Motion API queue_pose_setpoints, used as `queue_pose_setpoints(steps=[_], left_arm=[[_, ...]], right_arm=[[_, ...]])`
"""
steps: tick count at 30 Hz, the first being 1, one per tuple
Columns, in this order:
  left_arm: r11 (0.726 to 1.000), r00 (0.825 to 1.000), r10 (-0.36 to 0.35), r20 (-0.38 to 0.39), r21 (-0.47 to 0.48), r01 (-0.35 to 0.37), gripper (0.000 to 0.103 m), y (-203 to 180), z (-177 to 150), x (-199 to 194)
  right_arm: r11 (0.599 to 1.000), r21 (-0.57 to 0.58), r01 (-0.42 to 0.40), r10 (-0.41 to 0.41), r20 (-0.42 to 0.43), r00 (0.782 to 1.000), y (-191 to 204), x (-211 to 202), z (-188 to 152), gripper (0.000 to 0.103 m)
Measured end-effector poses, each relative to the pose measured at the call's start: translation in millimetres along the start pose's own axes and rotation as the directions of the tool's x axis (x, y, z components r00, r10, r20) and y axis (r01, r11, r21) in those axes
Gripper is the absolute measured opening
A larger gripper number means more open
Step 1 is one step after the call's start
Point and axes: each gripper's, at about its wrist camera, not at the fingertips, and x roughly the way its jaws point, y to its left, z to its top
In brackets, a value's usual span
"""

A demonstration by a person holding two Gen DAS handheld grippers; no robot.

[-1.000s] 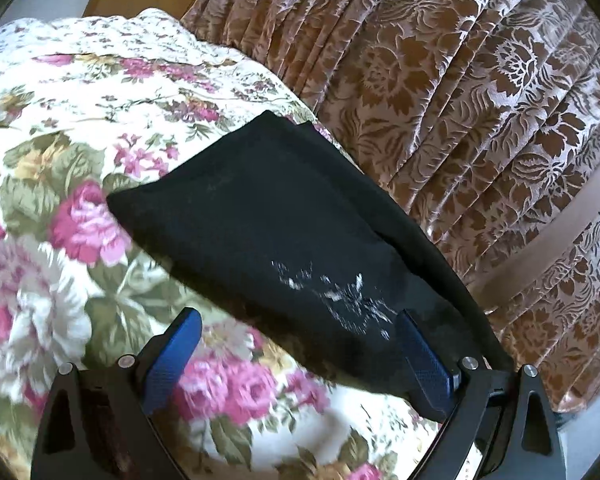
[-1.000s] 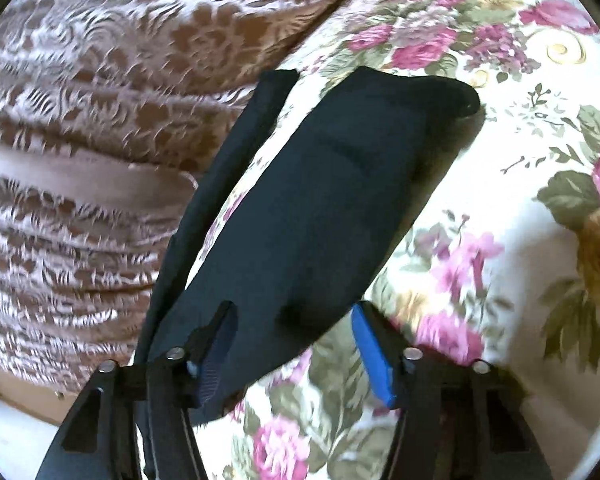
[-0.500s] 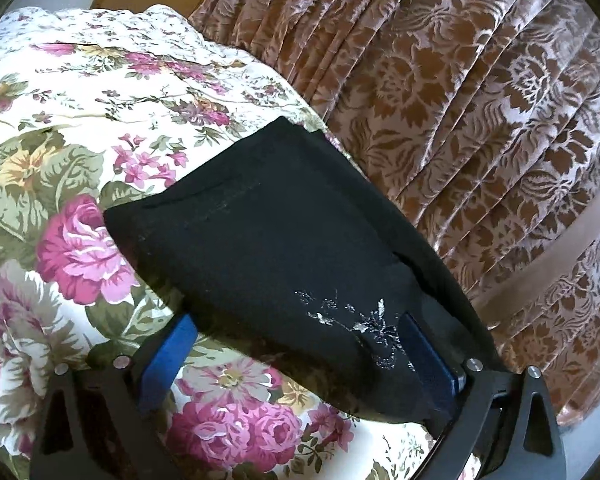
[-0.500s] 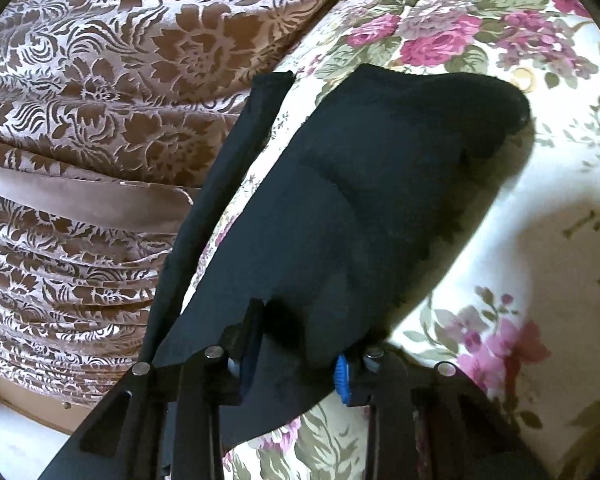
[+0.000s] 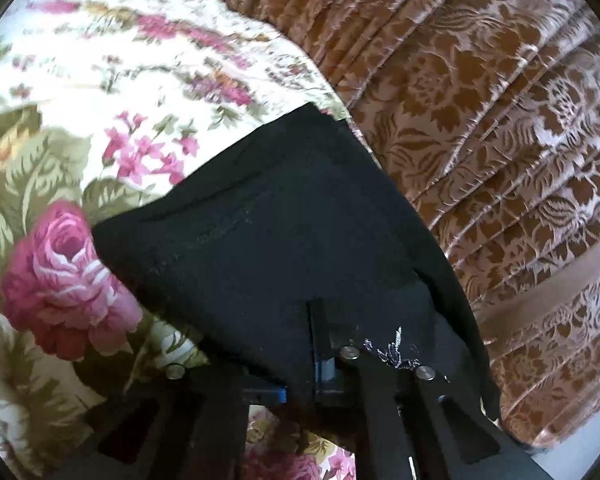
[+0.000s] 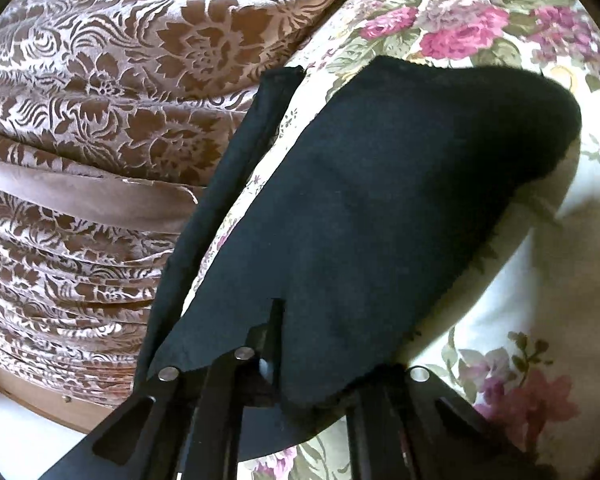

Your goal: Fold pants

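Black knit fabric fills the middle of both wrist views: the pants point(image 5: 284, 240) are laid on a floral bedspread point(image 5: 68, 128), close to the edge where a pleated brown damask bed skirt point(image 5: 500, 128) hangs down. In the left wrist view the left gripper point(image 5: 320, 344) is seen with its jaws drawn close together on the near edge of the pants, next to a small white embroidered motif point(image 5: 392, 350); a blue pad is visible right at the pinch. In the right wrist view the right gripper point(image 6: 274, 344) is likewise closed narrowly on the near edge of the garment, with cloth draped over the finger frames.

More than one layer of cloth can be made out. In the right wrist view a narrow band of the same black fabric point(image 6: 220, 200) runs along the bed edge beside the broad panel, with a strip of bedspread showing between them, and the far end of the panel is rounded and slightly raised, a shadow being cast beneath it. The garment is therefore judged to be already doubled at least once, though how many folds have been made cannot be told, since waistband and hems are not clearly distinguished.

Both near corners are judged to be secured for a further fold. What is left appears to be the carrying of the held edge over towards the far end, the release, and some smoothing.
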Motion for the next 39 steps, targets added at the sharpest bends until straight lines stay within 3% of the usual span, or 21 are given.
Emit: queue_pose_setpoints(steps=[4,12,15,20,24,29,32,34,35,36,37,38,39], left_arm=[[0.998,0.998,-0.028,0.051,0.053,0.026,0.006,-10.9,6.3,-24.5],[0.992,0.993,-0.094,0.065,0.088,0.088,0.006,-16.8,13.0,-68.5],[0.994,0.994,-0.094,0.052,0.053,0.091,0.006,-3.1,5.7,-84.8],[0.993,0.998,-0.059,0.035,0.101,0.055,0.006,8.7,-27.2,-110.6],[0.998,0.999,-0.040,0.012,0.049,0.039,0.006,23.1,-45.7,-114.4],[0.990,1.000,0.005,0.013,0.141,-0.007,0.008,18.0,-54.8,-104.7],[0.987,0.999,0.022,0.025,0.161,-0.025,0.022,18.2,-53.3,-101.1],[0.990,0.999,0.034,0.030,0.137,-0.038,0.051,22.2,-48.3,-96.9],[0.994,0.999,0.025,0.034,0.106,-0.029,0.052,27.0,-45.0,-94.4],[0.996,0.999,0.016,0.034,0.091,-0.019,0.051,28.9,-42.6,-92.4],[0.997,0.999,0.015,0.029,0.072,-0.017,0.043,31.9,-39.1,-89.6],[0.997,0.999,0.020,0.026,0.069,-0.022,0.018,32.2,-35.9,-87.6],[0.997,1.000,0.024,0.017,0.067,-0.025,0.008,33.0,-33.0,-85.8]], right_arm=[[0.996,-0.064,0.054,-0.050,0.059,0.997,15.7,-15.1,0.8,0.007],[0.980,-0.185,0.073,-0.047,0.143,0.989,40.2,-60.0,7.7,0.007],[0.983,-0.167,0.081,-0.057,0.145,0.988,30.8,-78.0,7.2,0.007],[0.978,-0.169,0.118,-0.099,0.119,0.988,7.5,-102.6,-6.5,0.007],[0.983,-0.130,0.129,-0.117,0.092,0.989,-19.0,-112.4,-21.1,0.007],[0.986,-0.101,0.129,-0.120,0.088,0.989,-36.5,-105.1,-29.1,0.008],[0.984,-0.119,0.134,-0.126,0.075,0.989,-31.7,-102.5,-27.9,0.019],[0.988,-0.107,0.111,-0.106,0.054,0.993,-28.7,-100.9,-25.0,0.027],[0.988,-0.107,0.112,-0.107,0.055,0.993,-27.5,-100.8,-24.2,0.027],[0.987,-0.111,0.120,-0.114,0.060,0.992,-26.4,-100.2,-23.8,0.027],[0.982,-0.129,0.139,-0.132,0.063,0.989,-22.7,-97.2,-23.7,0.026],[0.978,-0.143,0.154,-0.146,0.062,0.987,-19.7,-94.6,-23.6,0.023],[0.972,-0.158,0.175,-0.167,0.063,0.984,-17.5,-92.8,-22.9,0.013]])
